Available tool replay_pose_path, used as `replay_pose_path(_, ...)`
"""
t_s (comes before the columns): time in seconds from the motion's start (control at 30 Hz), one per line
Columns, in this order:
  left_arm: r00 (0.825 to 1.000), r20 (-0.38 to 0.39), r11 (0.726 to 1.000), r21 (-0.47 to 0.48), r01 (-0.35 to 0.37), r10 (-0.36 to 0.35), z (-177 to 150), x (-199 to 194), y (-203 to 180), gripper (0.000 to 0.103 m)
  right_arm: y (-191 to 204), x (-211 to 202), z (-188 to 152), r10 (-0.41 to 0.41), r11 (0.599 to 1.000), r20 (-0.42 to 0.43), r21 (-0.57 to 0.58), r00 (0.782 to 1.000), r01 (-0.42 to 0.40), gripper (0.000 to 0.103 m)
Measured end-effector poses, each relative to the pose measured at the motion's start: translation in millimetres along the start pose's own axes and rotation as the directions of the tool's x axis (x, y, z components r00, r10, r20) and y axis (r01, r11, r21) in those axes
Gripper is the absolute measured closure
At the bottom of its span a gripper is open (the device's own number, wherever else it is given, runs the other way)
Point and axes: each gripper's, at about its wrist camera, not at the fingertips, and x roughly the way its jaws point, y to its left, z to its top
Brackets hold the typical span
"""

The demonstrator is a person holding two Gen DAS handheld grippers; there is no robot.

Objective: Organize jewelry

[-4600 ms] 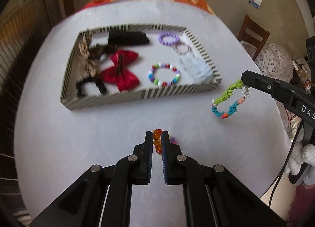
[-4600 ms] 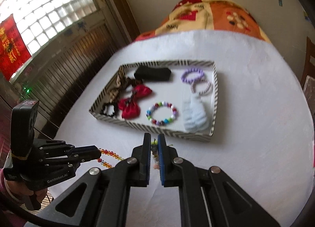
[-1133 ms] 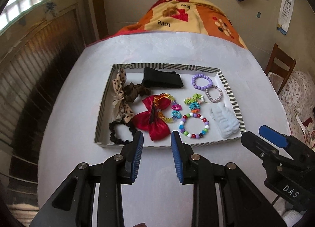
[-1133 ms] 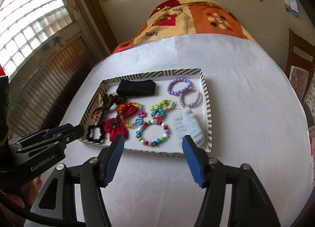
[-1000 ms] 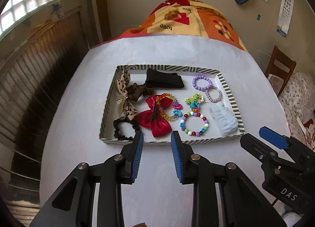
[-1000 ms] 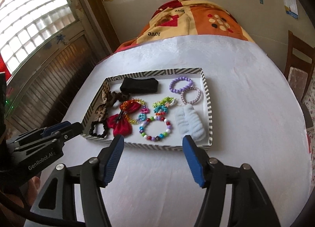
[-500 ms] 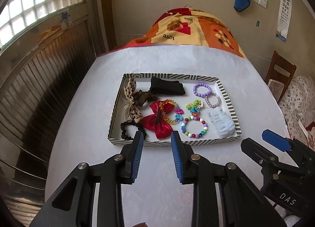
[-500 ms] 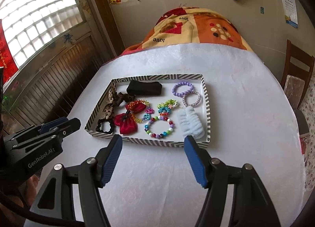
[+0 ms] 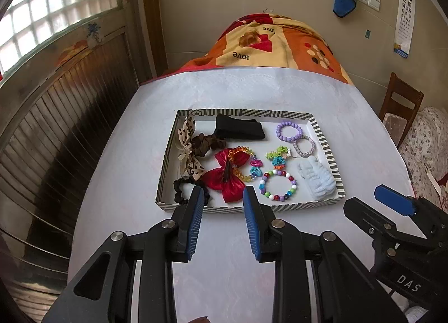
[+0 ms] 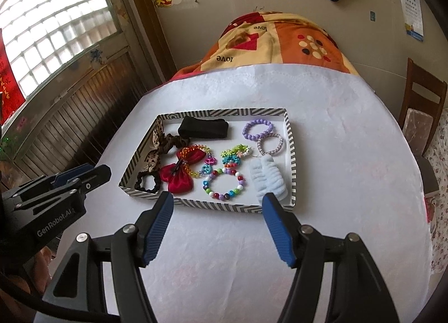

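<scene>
Left wrist view: left hand-held gripper [image 9: 221, 194] hanging over the white table [image 9: 117, 177], jaws partly apart with nothing between them, tips just short of the near wall of the striped tray [image 9: 324, 138]. Right hand-held gripper [image 9: 364, 202] visible at lower right, off the tray's near right corner, clear of its rim.

Inside the tray, all loose and untouched: black folded band [image 9: 239, 130] at the back; leopard-print bow [image 9: 189, 144] and brown scrunchie [image 9: 208, 142] at the left wall; black scrunchie [image 9: 184, 188] in the near left corner; red satin bow [image 9: 228, 174] in the middle, with an amber bead bracelet [image 9: 243, 166] lying partly across it. Purple bead bracelet [image 9: 289, 131] at the back right, clear bead bracelet [image 9: 304, 148] just beside it. Green-and-teal bracelet [image 9: 277, 156] touching the multicoloured bead bracelet [image 9: 277, 185] in front of it. Pale blue scrunchie [image 9: 317, 180] along the right wall.

Right wrist view: right hand-held gripper [image 10: 218, 199] with jaws spread wide and empty, tips at the tray's near edge [image 10: 212, 206]. Left hand-held gripper [image 10: 86, 173] at the left, beside the tray's near left corner, also holding nothing. Orange patterned blanket [image 10: 280, 40] beyond the table.
</scene>
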Motion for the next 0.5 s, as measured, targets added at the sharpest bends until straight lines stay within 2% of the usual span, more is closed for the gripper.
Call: replay_pose_path(0.5,1.000,-0.012,1.000,-0.001,-0.001,0.001,2.9,4.5,1.1,0.084,-0.8,7.8,2.8,0.005,1.000,-0.016,-0.008,1.000,-0.005,0.033)
